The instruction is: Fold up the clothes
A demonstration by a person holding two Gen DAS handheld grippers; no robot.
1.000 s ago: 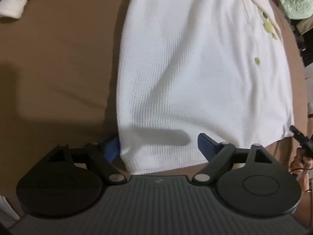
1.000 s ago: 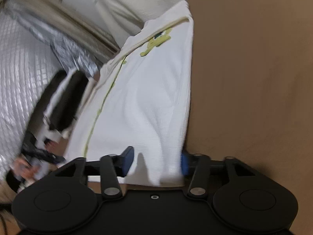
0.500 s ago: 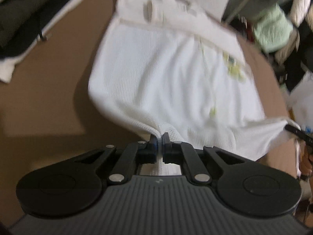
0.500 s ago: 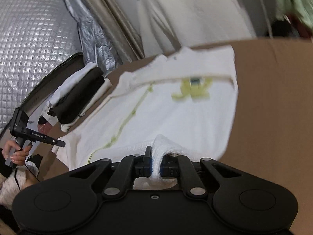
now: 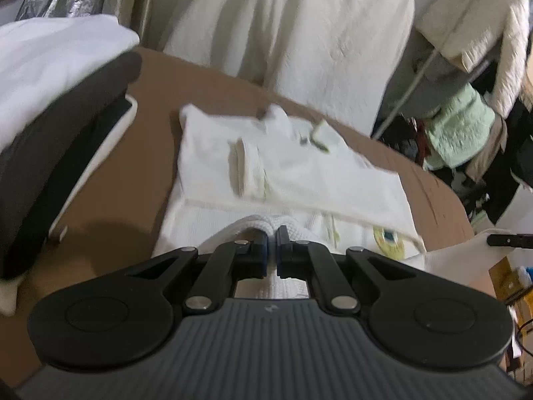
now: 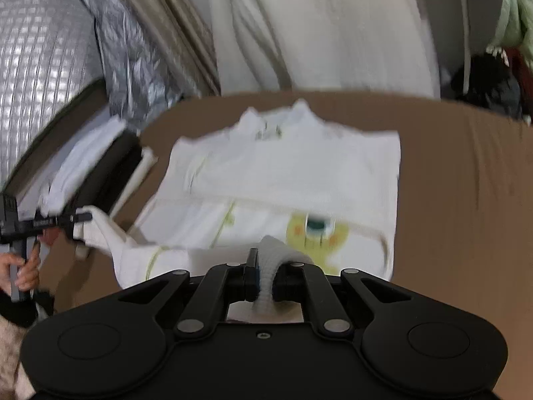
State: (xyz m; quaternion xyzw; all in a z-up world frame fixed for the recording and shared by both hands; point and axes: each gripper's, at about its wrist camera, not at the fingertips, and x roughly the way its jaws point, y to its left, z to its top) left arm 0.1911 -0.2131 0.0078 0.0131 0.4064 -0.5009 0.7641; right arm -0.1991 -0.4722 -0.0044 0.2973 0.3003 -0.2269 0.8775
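- Brown table surface [image 5: 110,233] fills both views, curving away at its far edge toward a cluttered room.
- Cream fabric [image 5: 293,26] hangs behind the far edge, with silver quilted foil [image 6: 36,56] on the left of the right wrist view and hanging jackets [image 5: 466,33] off to the right of the left wrist view.
- White waffle-knit shirt [image 5: 286,173] lies on the table between the two grippers and the far edge; its near hem is lifted off the surface, while the collar end lies flat further out. A yellow-green printed motif [image 6: 313,230] shows on its front, though blur makes its shape hard to read.
- Stack of folded clothes [image 5: 50,106], white over black, sits at the left of the table, just beside the shirt and apart from it.
- Left gripper [image 5: 272,253] has its jaws pinched nearly together on a bunch of the hem.
- Right gripper [image 6: 265,275] has its jaws clamped on a thick roll of the same hem.
- Person's hand [image 6: 23,266] grips the left gripper's handle at the left edge of the right wrist view.
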